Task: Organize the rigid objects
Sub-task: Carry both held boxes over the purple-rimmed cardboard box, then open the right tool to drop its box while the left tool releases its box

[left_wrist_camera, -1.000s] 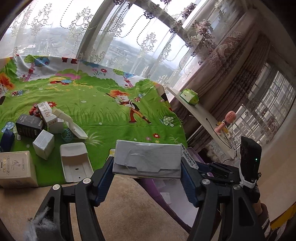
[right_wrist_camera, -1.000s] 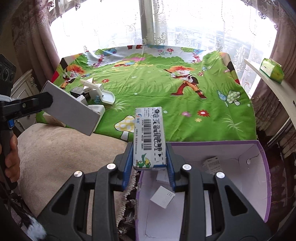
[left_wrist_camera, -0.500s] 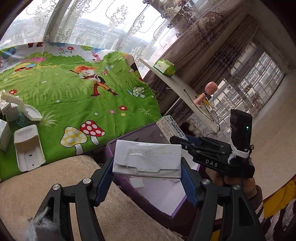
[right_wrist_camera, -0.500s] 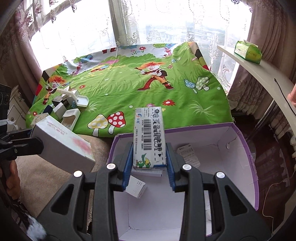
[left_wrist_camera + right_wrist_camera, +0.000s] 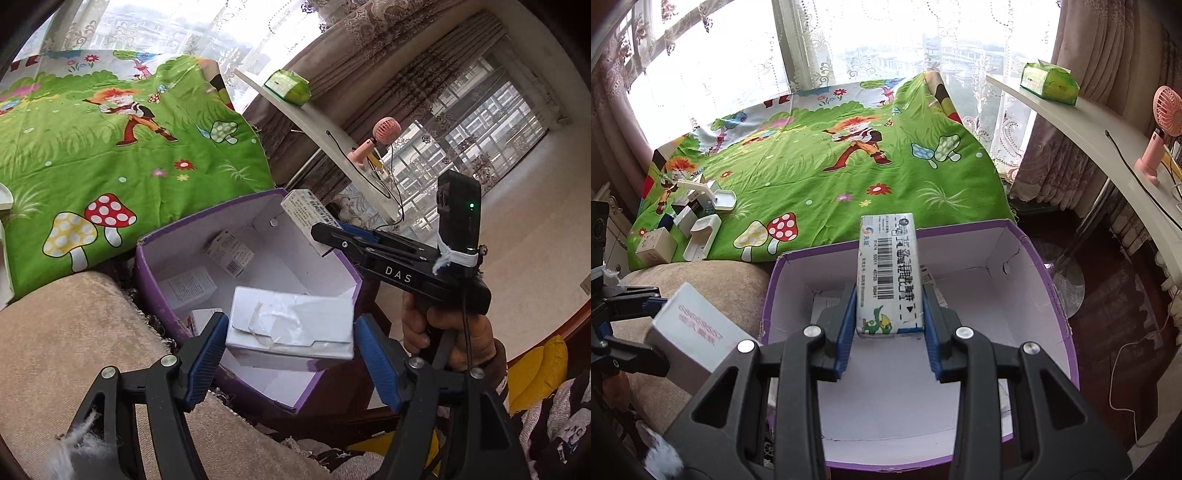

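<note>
My left gripper is shut on a white carton and holds it over the near corner of a purple box with a white inside. My right gripper is shut on a long barcode-printed box above the same purple box. The right gripper and its box show over the box's far rim in the left wrist view. The left-held carton shows at lower left in the right wrist view. Several small cartons lie inside the purple box.
A green cartoon sheet covers the bed behind the box. Several loose cartons and white plastic holders lie at its left end. A beige cushion adjoins the box. A white shelf carries a green tissue pack and pink fan.
Both grippers have swung right from the bed toward the purple box. They now hold their boxes over its opening, the left carton lower and closer to the box.
</note>
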Tool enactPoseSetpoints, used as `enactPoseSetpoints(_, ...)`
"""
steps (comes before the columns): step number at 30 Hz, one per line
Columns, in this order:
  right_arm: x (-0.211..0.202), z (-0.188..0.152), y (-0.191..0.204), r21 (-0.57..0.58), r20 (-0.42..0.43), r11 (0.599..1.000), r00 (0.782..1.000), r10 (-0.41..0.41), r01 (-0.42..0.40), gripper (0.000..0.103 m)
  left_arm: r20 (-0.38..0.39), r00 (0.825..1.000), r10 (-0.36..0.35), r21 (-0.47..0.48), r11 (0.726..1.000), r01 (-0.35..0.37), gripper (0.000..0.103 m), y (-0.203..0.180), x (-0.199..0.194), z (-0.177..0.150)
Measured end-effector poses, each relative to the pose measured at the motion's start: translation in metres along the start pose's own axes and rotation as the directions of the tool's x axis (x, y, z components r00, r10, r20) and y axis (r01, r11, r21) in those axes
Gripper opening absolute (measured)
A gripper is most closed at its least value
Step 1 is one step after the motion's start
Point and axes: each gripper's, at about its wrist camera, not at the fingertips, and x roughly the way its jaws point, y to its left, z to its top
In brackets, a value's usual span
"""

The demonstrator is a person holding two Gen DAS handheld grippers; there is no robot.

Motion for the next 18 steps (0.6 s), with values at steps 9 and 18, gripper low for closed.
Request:
enactPoseSetpoints(9, -0.002, 0.002, -0.001, 0.012, 0.018, 1.0, 1.0, 0.009, -0.009, 0.067, 0.031, 0.999, 0.029, -0.024, 0.999, -0.029, 0.073, 0.01, -0.007, 0.001)
enactPoseSetpoints(18, 0.002, 0.001, 0.008, 0.004, 0.006, 1.0, 1.0, 0.03, -0.03, 0.067, 0.072, 0.996, 0.059, -0.037, 0.998, -0.057, 0.073, 0.017, -0.019, 0.0)
